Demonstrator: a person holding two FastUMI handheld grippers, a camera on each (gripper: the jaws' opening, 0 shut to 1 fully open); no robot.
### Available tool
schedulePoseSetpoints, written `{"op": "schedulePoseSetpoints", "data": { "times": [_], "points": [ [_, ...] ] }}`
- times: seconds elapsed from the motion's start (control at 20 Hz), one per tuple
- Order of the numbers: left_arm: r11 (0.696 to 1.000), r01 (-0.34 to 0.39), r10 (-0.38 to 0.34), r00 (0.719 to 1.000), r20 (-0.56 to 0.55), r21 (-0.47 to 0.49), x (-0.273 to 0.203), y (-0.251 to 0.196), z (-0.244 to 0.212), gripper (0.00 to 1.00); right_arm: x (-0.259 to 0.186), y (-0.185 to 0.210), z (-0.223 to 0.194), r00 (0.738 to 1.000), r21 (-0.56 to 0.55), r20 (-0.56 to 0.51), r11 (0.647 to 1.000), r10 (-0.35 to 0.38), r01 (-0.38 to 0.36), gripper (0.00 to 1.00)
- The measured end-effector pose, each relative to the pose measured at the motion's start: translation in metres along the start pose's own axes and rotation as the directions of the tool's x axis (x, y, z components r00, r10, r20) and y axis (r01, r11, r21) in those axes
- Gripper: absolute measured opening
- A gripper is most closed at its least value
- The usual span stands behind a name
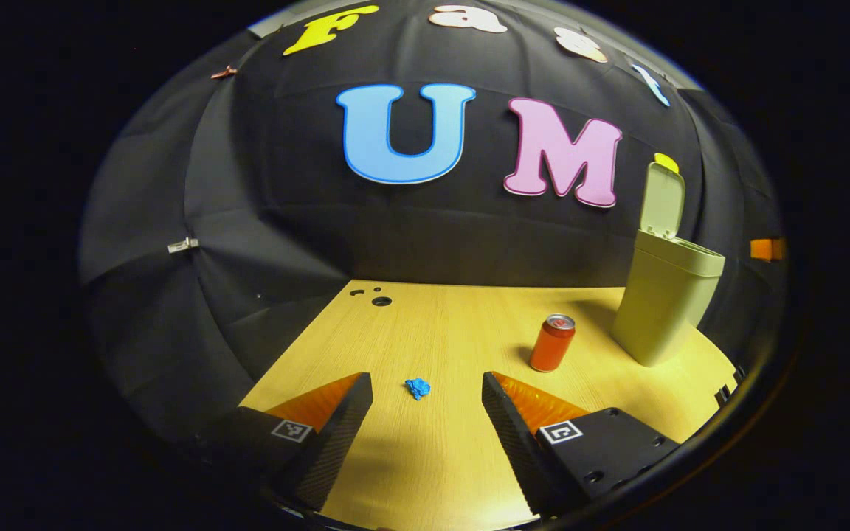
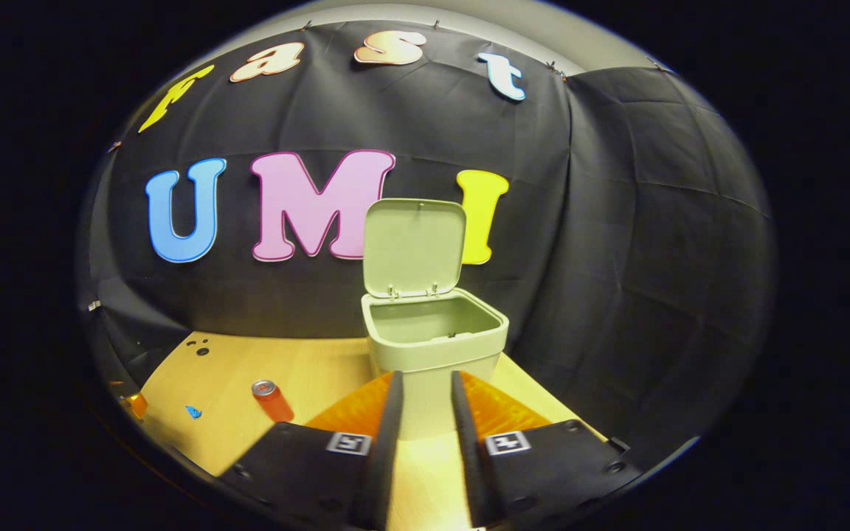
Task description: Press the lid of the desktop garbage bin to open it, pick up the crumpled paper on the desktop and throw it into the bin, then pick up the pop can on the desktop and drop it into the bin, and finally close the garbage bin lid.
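Left tool low over paper (jaws wide), bin lid up.

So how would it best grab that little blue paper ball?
From above, I'd guess: the paper is a low wad lying flat on the table, so the open left gripper should drop over it and pinch its middle.

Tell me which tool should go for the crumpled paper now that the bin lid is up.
Left. The left tool is open with the crumpled paper lying on the table just ahead, between its fingers. The right tool faces the open bin, with the paper far off to its side.
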State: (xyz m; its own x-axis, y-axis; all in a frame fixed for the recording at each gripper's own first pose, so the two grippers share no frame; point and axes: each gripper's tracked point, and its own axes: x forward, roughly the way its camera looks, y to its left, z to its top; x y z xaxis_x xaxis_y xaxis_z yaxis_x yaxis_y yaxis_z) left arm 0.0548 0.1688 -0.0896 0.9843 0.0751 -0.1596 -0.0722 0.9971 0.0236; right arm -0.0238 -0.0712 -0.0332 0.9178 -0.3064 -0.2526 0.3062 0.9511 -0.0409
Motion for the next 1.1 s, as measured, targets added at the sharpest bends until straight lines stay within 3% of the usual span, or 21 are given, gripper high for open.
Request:
{"op": "schedulePoseSetpoints", "data": {
  "times": [0.1,0.2,0.5,0.75,1.1],
  "points": [
    [1.000,-0.011,0.010,1.000,-0.028,-0.020,0.021,0.006,-0.009,0.96,-0.005,0.006,-0.009,0.999,-0.018,-0.029,1.000,0.023,-0.023,0.79],
    [0.999,-0.016,0.015,0.998,-0.053,-0.032,0.045,0.009,-0.017,0.96,-0.009,0.001,-0.013,0.999,-0.043,-0.037,0.999,0.013,-0.015,0.99],
    [0.999,-0.012,0.004,0.985,-0.175,-0.043,0.109,-0.003,-0.052,0.96,-0.031,-0.013,-0.037,0.996,-0.093,-0.094,0.996,-0.006,-0.003,0.98],
    [0.996,-0.068,0.052,0.967,-0.251,-0.055,0.157,-0.001,-0.081,0.96,-0.052,-0.032,-0.060,0.988,-0.087,-0.147,0.996,-0.039,0.026,0.98],
    [0.995,-0.097,0.092,0.938,-0.335,0.001,0.184,0.003,-0.108,0.96,-0.071,-0.048,-0.088,0.973,-0.088,-0.221,0.995,-0.072,0.054,0.98]
  ]
}}
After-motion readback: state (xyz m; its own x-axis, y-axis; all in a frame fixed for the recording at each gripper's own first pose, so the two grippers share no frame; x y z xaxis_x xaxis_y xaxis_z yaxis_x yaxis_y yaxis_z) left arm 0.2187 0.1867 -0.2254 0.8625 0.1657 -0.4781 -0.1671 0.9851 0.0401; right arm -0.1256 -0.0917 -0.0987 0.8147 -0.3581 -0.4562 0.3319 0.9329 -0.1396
